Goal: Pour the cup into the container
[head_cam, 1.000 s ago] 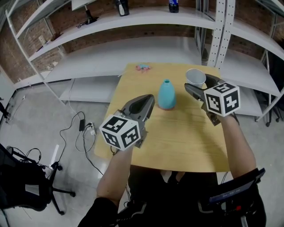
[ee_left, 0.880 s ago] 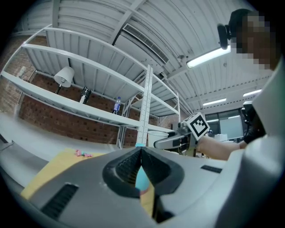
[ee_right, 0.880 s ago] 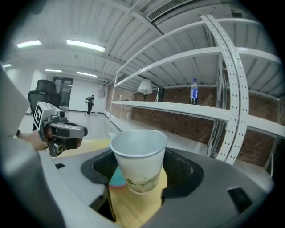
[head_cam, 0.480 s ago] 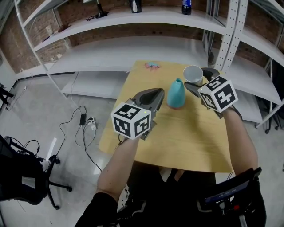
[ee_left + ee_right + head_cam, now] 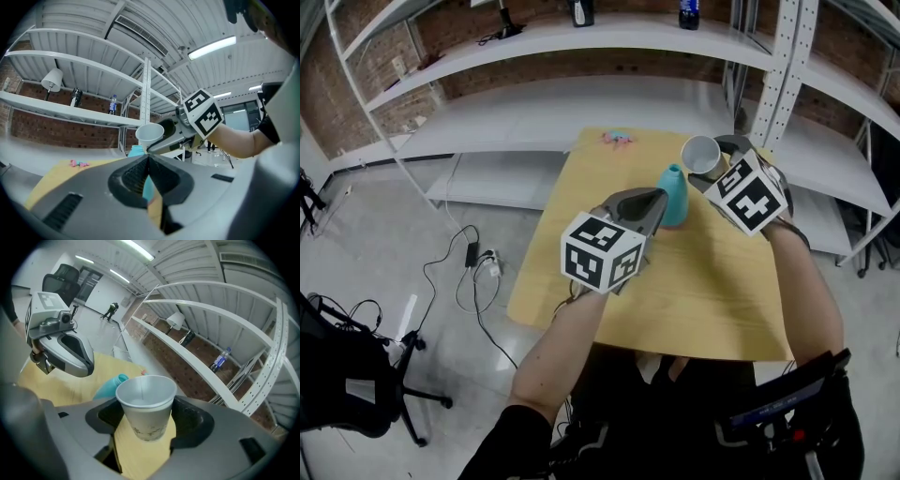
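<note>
Since the pour has to land in a narrow neck, cup (image 5: 703,155): you are gripping it low on its wall with the right tongs (image 5: 146,423). The jaws are standing wide around it and pressing both sides, leaving the rim free to tip.
Cup position: it is hanging above the desk (image 5: 703,291), just beside the container's mouth and a little higher, not yet over it. Nothing is running out, and what it holds I cannot tell.
Container (image 5: 673,192): it is standing upright on the far half of the desk, narrow opening up, where a stream from the right can reach it.
Left tongs (image 5: 148,157): the jaws are meeting tip to tip and carrying nothing. You are pointing their nose at the container's near side, probably to steady it. Whether they are touching it I cannot tell.
Right arm: you are reaching forward with the forearm stretched out, angling the tongs downward and leaning the cup's mouth toward the container.
Left arm: you are extending it over the desk, holding the tongs about level.
Pink scrap (image 5: 619,139): it is lying at the far edge, well apart from the pour.
</note>
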Motion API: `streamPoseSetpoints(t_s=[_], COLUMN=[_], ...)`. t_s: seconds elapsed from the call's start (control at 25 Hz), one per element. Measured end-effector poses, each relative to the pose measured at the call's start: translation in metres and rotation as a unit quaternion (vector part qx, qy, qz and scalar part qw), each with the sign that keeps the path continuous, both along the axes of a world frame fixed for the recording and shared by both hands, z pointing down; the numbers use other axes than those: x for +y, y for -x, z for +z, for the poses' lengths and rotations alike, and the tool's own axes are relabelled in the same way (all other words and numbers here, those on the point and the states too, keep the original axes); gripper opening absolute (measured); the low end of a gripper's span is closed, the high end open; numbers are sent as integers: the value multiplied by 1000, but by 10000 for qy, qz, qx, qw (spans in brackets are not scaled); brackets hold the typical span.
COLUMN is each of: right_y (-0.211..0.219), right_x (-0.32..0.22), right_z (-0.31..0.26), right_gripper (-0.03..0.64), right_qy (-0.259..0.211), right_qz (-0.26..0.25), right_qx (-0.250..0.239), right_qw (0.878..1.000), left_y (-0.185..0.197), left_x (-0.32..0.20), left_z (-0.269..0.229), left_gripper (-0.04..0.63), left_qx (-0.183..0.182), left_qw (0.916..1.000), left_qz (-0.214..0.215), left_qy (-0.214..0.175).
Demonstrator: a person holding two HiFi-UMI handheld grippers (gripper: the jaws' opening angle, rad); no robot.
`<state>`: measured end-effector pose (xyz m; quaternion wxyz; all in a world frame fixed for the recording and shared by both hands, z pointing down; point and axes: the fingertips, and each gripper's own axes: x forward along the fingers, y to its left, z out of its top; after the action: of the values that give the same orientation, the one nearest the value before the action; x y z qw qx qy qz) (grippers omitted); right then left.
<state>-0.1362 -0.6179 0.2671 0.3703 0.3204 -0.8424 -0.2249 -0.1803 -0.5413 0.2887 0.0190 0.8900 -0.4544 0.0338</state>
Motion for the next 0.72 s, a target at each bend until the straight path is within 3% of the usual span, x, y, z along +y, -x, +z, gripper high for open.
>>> streamPoseSetpoints(t_s=[0.72], right_y=[7], right_x=[-10], right_z=[2], right_gripper=[317], right_qy=[-825], right_qz=[97], right_qx=[1226], right_qw=[9890], left_y=[-12], left_x=[7], left_z=[17], left_gripper=[-2], left_qx=[127], left_qw=[9996], left_qz=[221], left_qy=[145])
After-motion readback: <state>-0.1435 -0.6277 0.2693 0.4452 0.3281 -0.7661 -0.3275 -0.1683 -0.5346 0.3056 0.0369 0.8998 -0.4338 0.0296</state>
